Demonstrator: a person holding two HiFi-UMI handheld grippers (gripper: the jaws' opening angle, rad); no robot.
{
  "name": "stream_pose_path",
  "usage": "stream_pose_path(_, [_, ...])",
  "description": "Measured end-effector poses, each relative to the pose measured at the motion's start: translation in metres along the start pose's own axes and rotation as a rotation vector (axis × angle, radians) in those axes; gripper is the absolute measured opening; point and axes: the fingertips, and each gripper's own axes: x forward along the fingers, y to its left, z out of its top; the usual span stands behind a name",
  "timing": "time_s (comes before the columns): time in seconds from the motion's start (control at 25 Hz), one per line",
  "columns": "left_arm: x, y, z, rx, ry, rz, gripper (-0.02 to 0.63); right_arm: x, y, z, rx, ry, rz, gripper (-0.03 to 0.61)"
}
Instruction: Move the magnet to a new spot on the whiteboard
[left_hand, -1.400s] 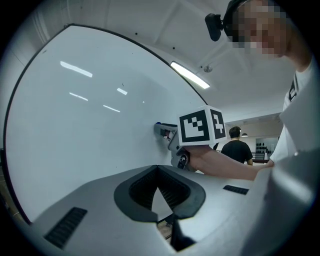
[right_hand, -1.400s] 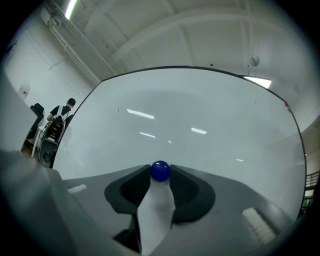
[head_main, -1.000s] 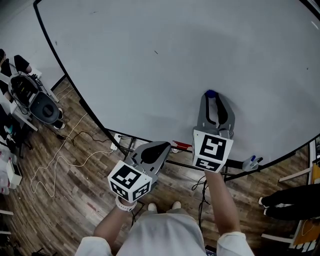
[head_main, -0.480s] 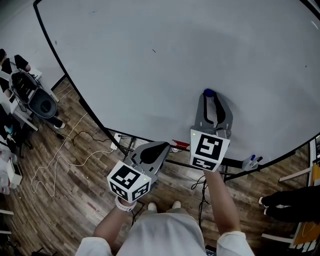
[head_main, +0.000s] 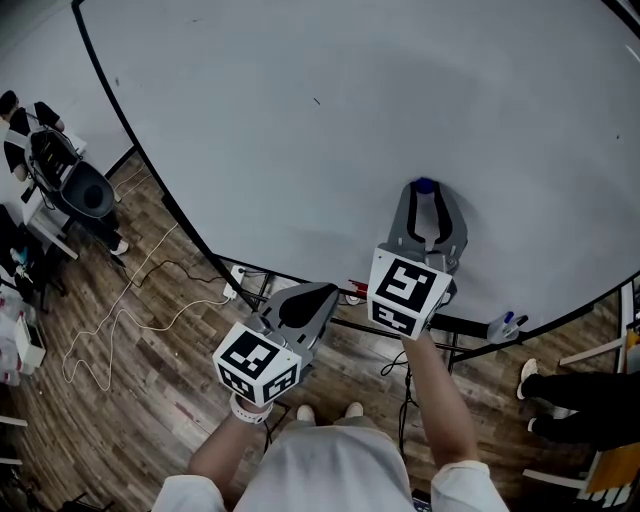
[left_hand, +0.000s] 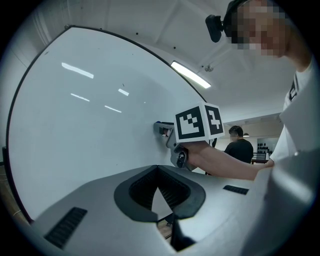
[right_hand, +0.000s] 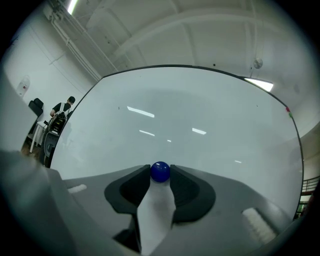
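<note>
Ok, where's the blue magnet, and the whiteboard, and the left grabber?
blue magnet (right_hand: 160, 171): right gripper view, middle of the ball.
whiteboard (head_main: 300, 120): head view, bare white face.
left gripper (left_hand: 158, 170): left gripper view, where its closed fingertips meet.

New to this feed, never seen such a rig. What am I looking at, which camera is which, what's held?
No robot here: a person holds a two-jaw tool in each hand. The head view looks down from the person's head at a whiteboard. The left and right gripper views ride on the tools, looking along their jaws. The right tool has a blue magnet on the board between its tips, which seem to touch it; its jaws have just been opening. The left tool is shut and empty.
</note>
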Motion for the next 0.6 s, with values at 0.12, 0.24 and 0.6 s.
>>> stream_pose_path(0.12, [-0.003,0.0,-0.001,0.0,0.001,0.001,0.006,0.0,0.0,0.001,0.007,0.006,-0.015,0.132])
stream_pose_path(0.24, [-0.005,0.0,0.0,0.0,0.0,0.0,0.006,-0.002,-0.001,0.002,0.026,-0.004,0.012,0.129])
stream_pose_path(0.6, [-0.004,-0.003,-0.002,-0.003,0.001,-0.011,0.006,-0.012,0.005,0.012,0.053,-0.044,0.087,0.126])
